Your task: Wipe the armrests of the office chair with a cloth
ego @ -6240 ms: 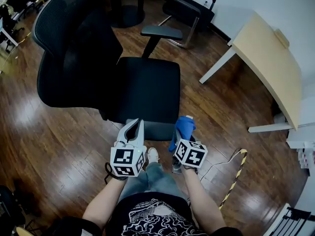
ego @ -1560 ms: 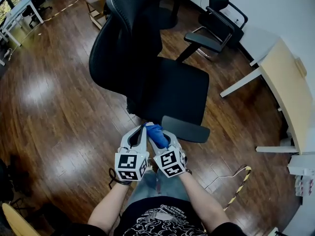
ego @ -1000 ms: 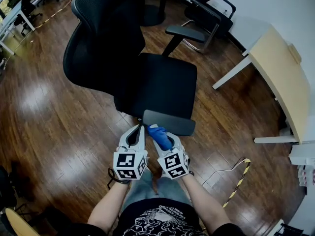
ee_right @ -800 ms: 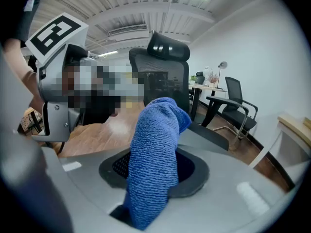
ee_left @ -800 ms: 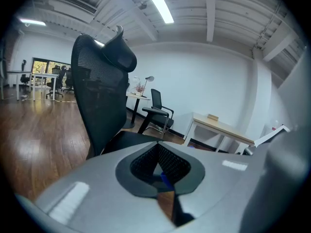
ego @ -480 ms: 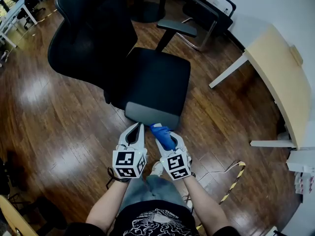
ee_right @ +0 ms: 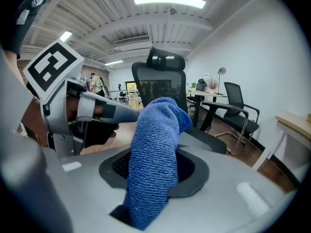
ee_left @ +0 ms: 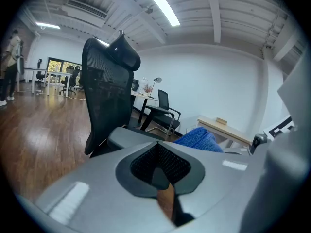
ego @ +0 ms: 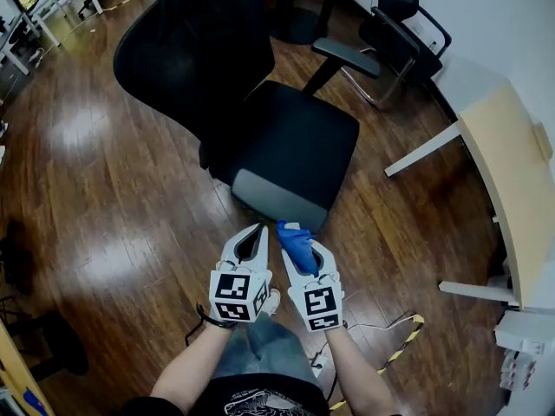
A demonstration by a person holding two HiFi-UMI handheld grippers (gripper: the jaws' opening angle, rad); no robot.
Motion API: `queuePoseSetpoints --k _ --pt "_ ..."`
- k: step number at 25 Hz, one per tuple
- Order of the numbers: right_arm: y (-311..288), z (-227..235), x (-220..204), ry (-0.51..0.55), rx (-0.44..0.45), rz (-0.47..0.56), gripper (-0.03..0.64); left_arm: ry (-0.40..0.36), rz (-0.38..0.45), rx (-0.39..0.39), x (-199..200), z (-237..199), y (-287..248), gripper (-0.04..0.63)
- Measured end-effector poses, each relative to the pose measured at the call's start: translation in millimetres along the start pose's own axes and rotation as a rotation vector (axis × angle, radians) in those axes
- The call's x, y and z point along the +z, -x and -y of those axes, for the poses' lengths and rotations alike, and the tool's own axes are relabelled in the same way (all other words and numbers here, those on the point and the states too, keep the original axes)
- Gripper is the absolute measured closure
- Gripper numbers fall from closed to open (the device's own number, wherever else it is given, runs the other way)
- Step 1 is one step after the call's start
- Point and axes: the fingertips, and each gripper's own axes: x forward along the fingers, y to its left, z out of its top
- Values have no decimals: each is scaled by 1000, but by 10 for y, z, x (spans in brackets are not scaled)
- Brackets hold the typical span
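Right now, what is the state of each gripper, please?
Left gripper: shut, holding nothing.
Right gripper: shut on the blue cloth.

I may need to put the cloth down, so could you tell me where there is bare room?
The black chair seat is bare, between the mesh backrest and the grey near armrest. The wooden floor left of the chair is open too. To the right it is tighter: a thin cable and striped tape lie near the pale desk.

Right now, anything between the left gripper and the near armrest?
Nothing: the left gripper view shows the left gripper facing the grey armrest across a bare gap; the blue cloth sits off to its right.
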Motion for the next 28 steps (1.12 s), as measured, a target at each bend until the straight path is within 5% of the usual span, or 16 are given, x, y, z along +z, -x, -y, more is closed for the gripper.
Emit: queuePoseSetpoints --k 12,20,28 --pt "-765 -794 -83 95 83 -8 476 87 78 68 -256 -923 288 592" --pt "-1494 -1162 -797 150 54 -71 476 100 101 83 -783 -1736 551 592" --pt "-2253 -1011 -1612 158 -5 -120 477 76 130 -8 -1097 -1775 263 592"
